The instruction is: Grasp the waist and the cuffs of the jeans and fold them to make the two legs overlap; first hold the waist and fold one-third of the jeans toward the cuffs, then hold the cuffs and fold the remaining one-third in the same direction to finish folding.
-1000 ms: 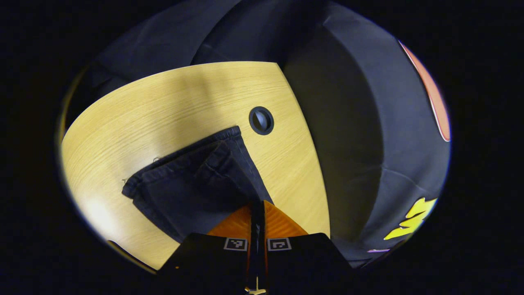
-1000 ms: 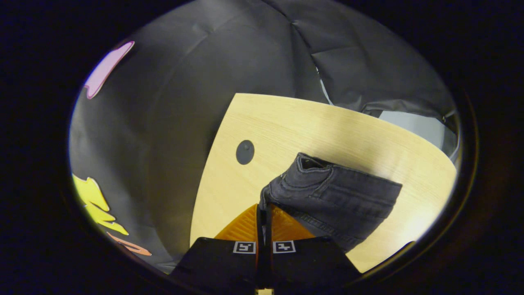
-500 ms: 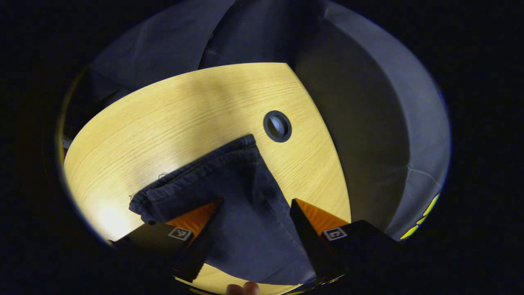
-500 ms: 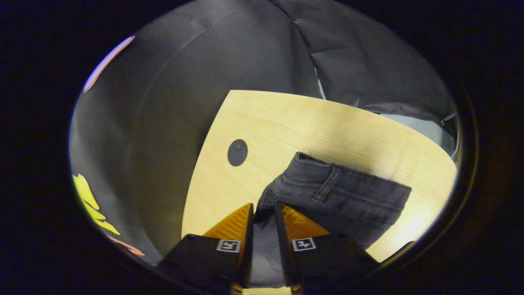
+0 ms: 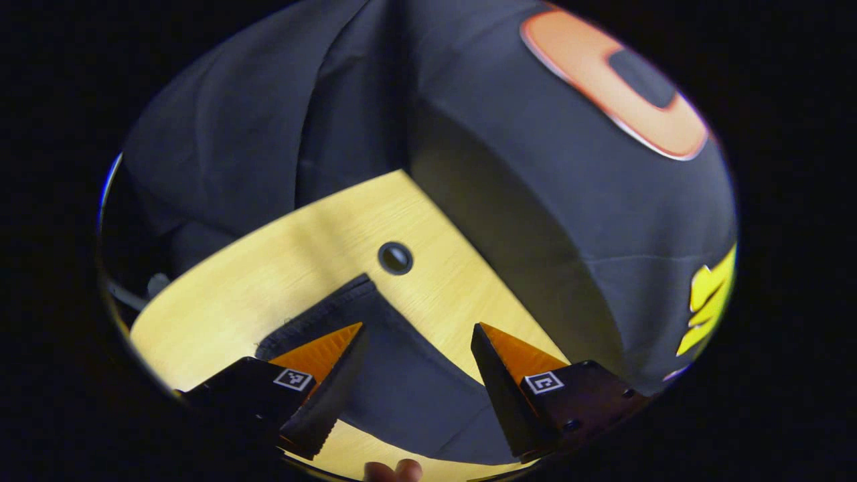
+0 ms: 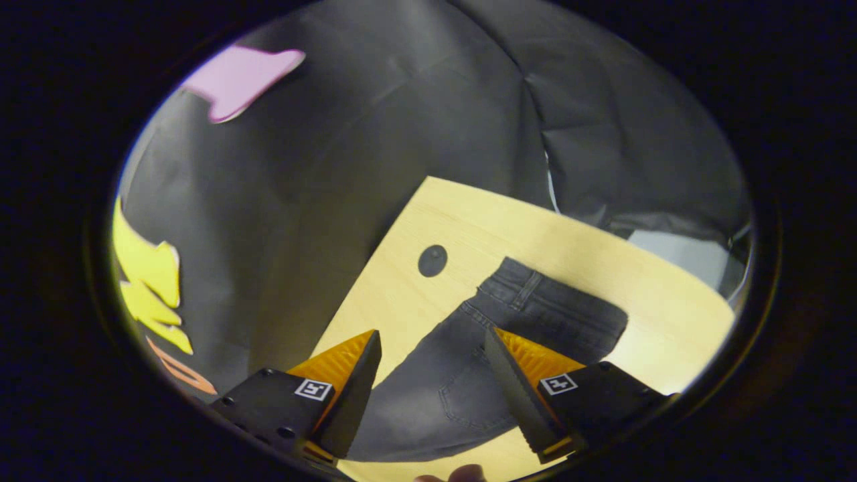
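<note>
Both grippers, left (image 5: 416, 327) and right (image 6: 432, 331), have released the jeans (image 6: 469, 365), jaws wide.

In the left gripper view, we saw the jeans (image 5: 408, 395) run behind both fingers and off the bottom edge, where a fingertip (image 5: 395, 470) was cut off. In the right gripper view, the jeans (image 6: 469, 375) likewise passed behind the fingers, their lower part out of sight.

A pale wood-grain tabletop (image 5: 281, 268) with a round dark grommet hole (image 5: 395, 258) stands against the booth's black cloth wall (image 6: 375, 120). The cloth hangs creased, and bright light glares on the wood.
</note>
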